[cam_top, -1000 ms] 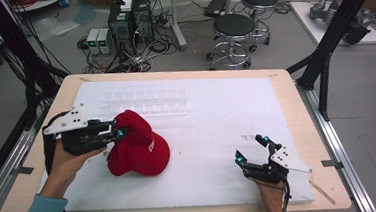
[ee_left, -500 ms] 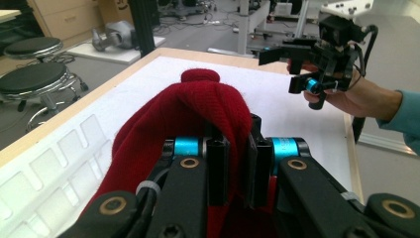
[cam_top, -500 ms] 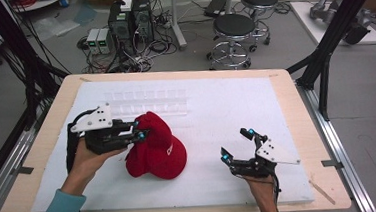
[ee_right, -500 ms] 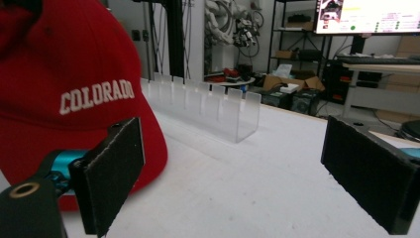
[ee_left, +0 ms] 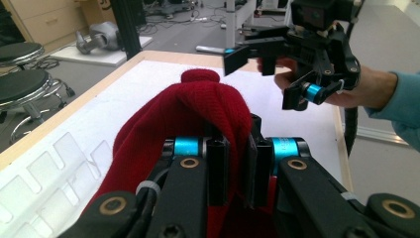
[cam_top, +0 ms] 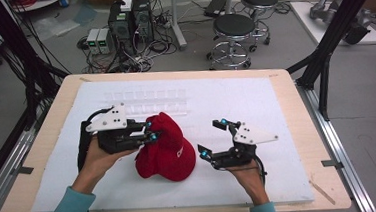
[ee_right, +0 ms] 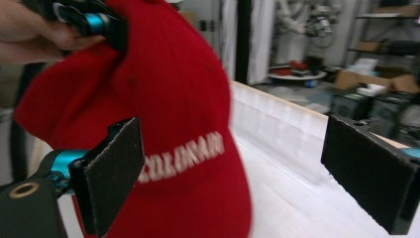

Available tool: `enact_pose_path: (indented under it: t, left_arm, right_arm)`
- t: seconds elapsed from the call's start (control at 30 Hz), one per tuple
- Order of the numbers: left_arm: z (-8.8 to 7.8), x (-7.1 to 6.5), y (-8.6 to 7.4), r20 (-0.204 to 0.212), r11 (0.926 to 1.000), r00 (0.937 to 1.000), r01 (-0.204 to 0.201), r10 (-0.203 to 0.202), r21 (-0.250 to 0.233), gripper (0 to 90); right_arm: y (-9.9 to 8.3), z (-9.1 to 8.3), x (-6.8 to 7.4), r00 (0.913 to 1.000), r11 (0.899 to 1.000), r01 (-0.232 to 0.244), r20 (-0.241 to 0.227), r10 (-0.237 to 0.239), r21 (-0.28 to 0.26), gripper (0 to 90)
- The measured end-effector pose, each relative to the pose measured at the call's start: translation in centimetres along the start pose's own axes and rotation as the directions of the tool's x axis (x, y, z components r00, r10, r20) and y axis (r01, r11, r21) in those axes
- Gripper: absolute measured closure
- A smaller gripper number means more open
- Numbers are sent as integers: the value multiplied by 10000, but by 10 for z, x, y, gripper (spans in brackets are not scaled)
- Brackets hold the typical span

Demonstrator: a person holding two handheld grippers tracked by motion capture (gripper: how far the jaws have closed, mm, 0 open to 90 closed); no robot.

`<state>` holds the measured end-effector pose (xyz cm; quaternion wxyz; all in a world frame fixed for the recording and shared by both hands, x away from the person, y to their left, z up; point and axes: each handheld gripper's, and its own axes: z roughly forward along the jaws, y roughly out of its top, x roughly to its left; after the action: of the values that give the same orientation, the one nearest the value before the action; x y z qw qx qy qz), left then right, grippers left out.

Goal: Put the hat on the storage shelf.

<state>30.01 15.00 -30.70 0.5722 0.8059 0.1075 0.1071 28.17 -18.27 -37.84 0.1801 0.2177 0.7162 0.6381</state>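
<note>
A red cap [cam_top: 171,149] with white lettering lies on the white mat, its crown lifted at the left. My left gripper [cam_top: 150,136] is shut on a fold of the cap's fabric; in the left gripper view the jaws [ee_left: 239,153] pinch the red cloth [ee_left: 198,109] between them. My right gripper [cam_top: 212,138] hovers open just right of the cap, turned toward it, with nothing between its pads. In the right gripper view the cap [ee_right: 168,99] stands close ahead of the open gripper [ee_right: 240,173], nearer its left pad [ee_right: 111,173]. The left gripper [ee_right: 94,22] grips the cap's top.
A white foam mat [cam_top: 276,110] covers the wooden table [cam_top: 38,141]. A clear ridged plastic tray [cam_top: 145,96] lies at the mat's far side, behind the cap. Stools [cam_top: 233,27], computer boxes [cam_top: 129,15] and black frame posts [cam_top: 323,56] stand beyond the table.
The left gripper has carried the cap rightward toward the mat's middle. The right gripper has risen and moved left and forward, closing in on the cap.
</note>
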Motion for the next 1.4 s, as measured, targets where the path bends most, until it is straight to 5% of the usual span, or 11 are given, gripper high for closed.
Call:
enact_pose_path:
  t: [0.27,0.43,0.57,0.83,1.0,1.03,1.07,1.1,1.17,1.23,1.4]
  left_arm:
    - [1,-3,1,192,9999,9997,-148,148,32,824]
    - [0,-6,2,242,9998,9995,-200,199,25,824]
    - [1,-8,2,430,9997,9988,-227,228,-17,824]
    - [3,-8,1,503,9994,9982,-344,339,94,824]
    - [2,-7,1,498,9992,9980,-385,379,102,824]
    - [2,-7,1,488,9991,9980,-400,394,116,823]
    - [2,-7,0,524,9989,9977,-447,437,173,823]
    - [3,-8,0,549,9987,9974,-475,465,162,823]
    - [3,-8,0,543,9988,9974,-475,466,155,823]
    - [3,-8,0,514,9992,9979,-392,386,107,822]
    - [2,-8,-1,544,9996,9981,-287,286,16,815]
  right_arm:
    - [17,32,8,9919,9968,522,-1193,-446,613,88]
    - [23,51,16,9750,9919,885,-2117,-675,914,164]
    - [23,59,21,9717,9835,1260,-2161,-959,1301,173]
    - [22,63,17,9585,9830,1010,-2799,-549,1533,458]
    - [22,61,15,9634,9868,292,-2677,146,1591,523]
    - [21,62,14,9615,9869,210,-2737,240,1603,607]
    - [20,61,14,9513,9853,127,-3056,405,1702,618]
    - [20,61,14,9513,9853,127,-3056,405,1702,618]
    - [21,61,15,9557,9846,73,-2909,444,1745,705]
    - [21,60,14,9494,9845,-160,-3061,698,1749,836]
    - [22,59,19,9521,9857,-43,-3007,556,1686,857]
